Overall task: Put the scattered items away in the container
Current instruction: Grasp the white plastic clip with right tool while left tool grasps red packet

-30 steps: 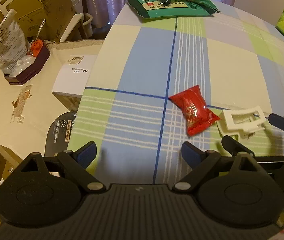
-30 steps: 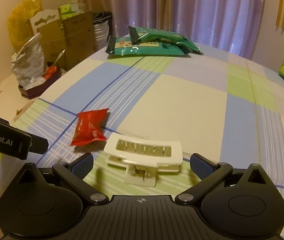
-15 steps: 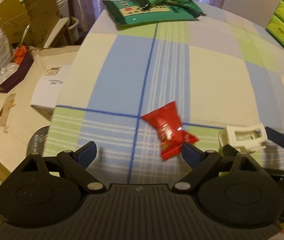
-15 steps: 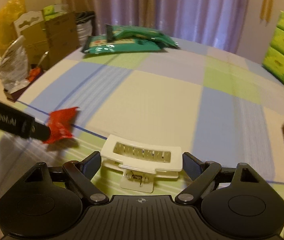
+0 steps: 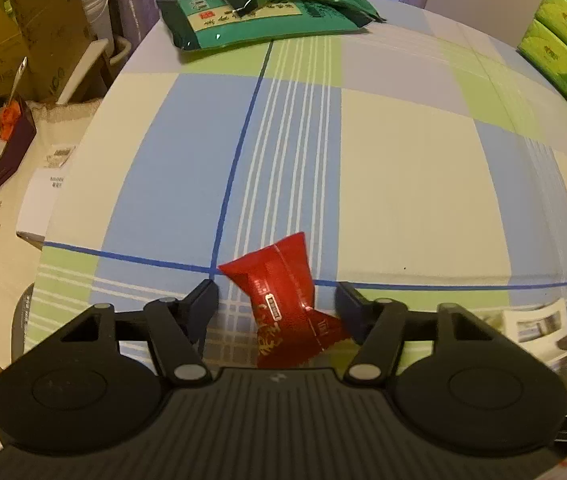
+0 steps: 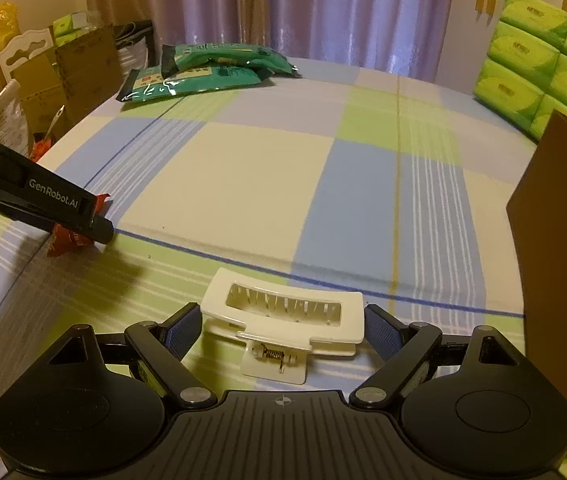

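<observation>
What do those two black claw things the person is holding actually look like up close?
Both are matte black plastic. Each has a ribbed centre plate with a small crosshair mark, two round domed housings at the sides, and angled link arms joined by silver rivets. The right gripper ends in fingers faced with dark blue textured pads. Seen side-on from the right wrist camera, the left gripper carries white "GenRobot.AI" lettering. No cables or sleeves show.

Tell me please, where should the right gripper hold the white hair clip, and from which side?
Grip the white hair clip across the two short ends of its long toothed bar, coming from the spring side. It lies flat, the bar crosswise between the open right gripper, one finger already beside each end.
</observation>
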Demonstrator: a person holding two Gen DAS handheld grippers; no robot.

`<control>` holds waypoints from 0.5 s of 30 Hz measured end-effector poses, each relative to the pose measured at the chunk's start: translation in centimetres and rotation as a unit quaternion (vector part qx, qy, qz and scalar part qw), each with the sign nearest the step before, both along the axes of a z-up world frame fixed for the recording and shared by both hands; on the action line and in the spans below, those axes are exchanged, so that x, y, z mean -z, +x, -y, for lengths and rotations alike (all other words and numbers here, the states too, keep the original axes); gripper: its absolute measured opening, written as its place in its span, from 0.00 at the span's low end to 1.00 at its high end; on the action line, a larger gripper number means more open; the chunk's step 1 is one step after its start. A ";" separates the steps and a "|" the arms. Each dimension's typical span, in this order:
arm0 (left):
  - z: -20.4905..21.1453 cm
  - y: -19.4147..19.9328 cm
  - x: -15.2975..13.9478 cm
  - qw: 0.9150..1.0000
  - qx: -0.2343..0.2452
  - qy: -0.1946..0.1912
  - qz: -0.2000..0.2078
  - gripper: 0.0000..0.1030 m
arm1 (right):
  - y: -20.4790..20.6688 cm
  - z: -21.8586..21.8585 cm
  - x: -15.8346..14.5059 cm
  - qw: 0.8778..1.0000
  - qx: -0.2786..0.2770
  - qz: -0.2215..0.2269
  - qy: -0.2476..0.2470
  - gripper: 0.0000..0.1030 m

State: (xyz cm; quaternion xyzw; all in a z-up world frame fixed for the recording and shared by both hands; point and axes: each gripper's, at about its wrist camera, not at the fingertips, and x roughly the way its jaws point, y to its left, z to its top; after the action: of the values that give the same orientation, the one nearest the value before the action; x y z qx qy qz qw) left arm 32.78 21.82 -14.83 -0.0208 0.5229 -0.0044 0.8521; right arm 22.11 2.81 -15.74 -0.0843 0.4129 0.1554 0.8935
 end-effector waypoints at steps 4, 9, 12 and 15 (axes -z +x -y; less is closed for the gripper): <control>0.5 -0.6 -0.2 1.000 0.023 0.012 0.010 0.27 | -0.5 0.5 -0.2 1.000 -0.002 -0.004 0.000 0.82; 0.9 -1.7 -0.4 0.999 0.040 -0.003 0.003 0.24 | -1.4 1.1 -0.5 1.000 -0.009 -0.008 0.003 0.82; 1.7 -2.8 -0.8 0.999 0.052 -0.001 -0.001 0.24 | -1.9 1.6 -0.8 1.000 -0.009 -0.010 0.007 0.82; 2.5 -3.9 -1.7 0.998 0.060 0.003 0.008 0.24 | -2.4 2.3 -1.5 1.000 -0.008 -0.012 0.017 0.82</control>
State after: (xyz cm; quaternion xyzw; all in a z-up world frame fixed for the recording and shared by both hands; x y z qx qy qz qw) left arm 28.83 19.30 -13.17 0.0134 0.5166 -0.0545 0.8544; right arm 19.76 0.55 -14.25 -0.0708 0.4203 0.1702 0.8885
